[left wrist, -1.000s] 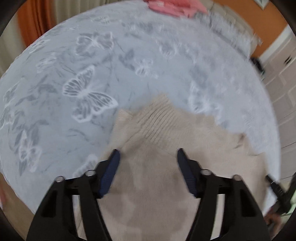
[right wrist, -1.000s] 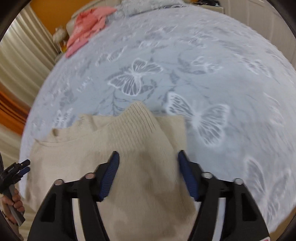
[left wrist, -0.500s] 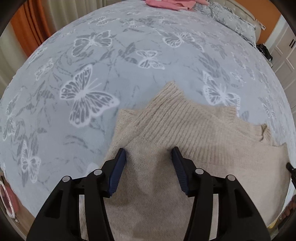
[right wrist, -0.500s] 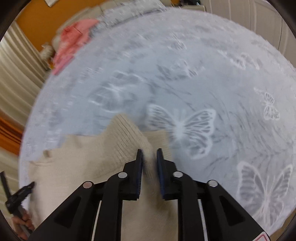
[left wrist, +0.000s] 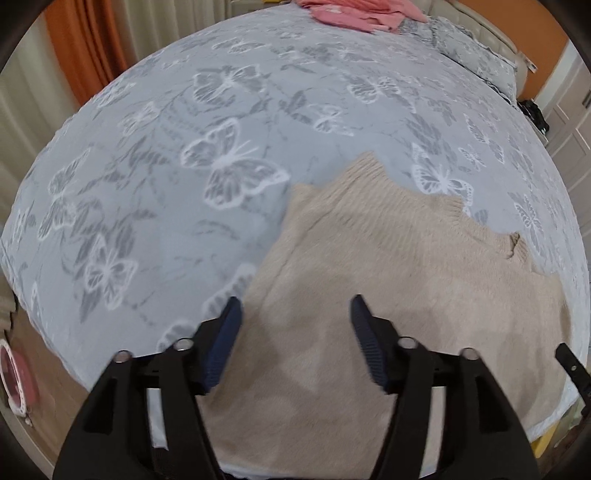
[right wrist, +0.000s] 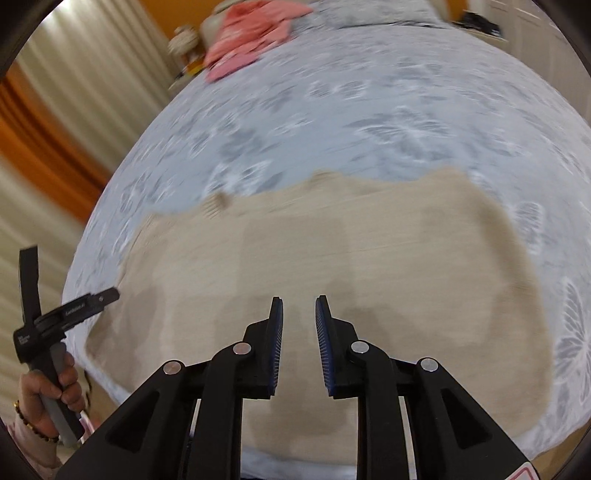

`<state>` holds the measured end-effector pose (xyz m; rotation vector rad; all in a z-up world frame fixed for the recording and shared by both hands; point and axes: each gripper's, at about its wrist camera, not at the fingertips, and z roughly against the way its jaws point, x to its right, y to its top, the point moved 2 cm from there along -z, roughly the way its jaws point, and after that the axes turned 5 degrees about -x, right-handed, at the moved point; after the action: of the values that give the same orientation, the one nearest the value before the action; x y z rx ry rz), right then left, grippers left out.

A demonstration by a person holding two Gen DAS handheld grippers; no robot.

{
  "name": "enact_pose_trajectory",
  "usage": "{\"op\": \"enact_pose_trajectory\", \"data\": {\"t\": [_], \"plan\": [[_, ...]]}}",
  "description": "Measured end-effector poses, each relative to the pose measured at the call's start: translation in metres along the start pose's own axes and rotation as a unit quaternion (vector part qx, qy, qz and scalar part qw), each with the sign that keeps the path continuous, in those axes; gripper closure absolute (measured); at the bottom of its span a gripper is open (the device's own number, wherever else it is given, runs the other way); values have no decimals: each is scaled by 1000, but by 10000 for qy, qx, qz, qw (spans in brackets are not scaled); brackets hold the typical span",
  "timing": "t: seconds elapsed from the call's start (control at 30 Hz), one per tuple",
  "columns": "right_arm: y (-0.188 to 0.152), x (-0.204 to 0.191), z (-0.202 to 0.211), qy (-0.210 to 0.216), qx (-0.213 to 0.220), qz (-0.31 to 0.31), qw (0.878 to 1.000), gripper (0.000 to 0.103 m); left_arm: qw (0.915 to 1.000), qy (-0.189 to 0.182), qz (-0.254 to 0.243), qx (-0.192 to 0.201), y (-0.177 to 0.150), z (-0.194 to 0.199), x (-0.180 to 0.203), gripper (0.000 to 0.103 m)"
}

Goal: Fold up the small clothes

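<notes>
Knitwear, a beige sweater (left wrist: 388, 280), is lying flat near the close edge of the butterfly-print bedspread (left wrist: 184, 155), its ribbed cuff poking toward the middle of that spread. Above the sweater the left gripper (left wrist: 295, 328) is hovering, its jaws widening with nothing pinched between them. The right gripper (right wrist: 299, 325) is hanging over the sweater too, its jaws narrowly parted and gripping no fabric. Pink clothes (right wrist: 251, 33) are sitting at the far end of the bedspread, well apart from the sweater.
</notes>
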<state>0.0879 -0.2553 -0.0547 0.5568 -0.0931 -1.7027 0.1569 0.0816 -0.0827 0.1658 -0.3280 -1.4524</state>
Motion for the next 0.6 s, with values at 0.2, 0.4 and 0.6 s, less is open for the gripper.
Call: {"op": "enact_pose_trajectory", "data": {"t": [0.2, 0.4, 0.6], "plan": [[16, -50, -41, -149, -735, 530, 9958, 83, 9914, -499, 1011, -665, -7, -29, -52, 16], [45, -65, -86, -444, -1227, 703, 9890, 84, 9858, -970, 1069, -855, -15, -46, -57, 5], [56, -72, -133, -912, -1802, 849, 9757, 84, 9915, -733, 759, -766, -17, -51, -46, 5]]}}
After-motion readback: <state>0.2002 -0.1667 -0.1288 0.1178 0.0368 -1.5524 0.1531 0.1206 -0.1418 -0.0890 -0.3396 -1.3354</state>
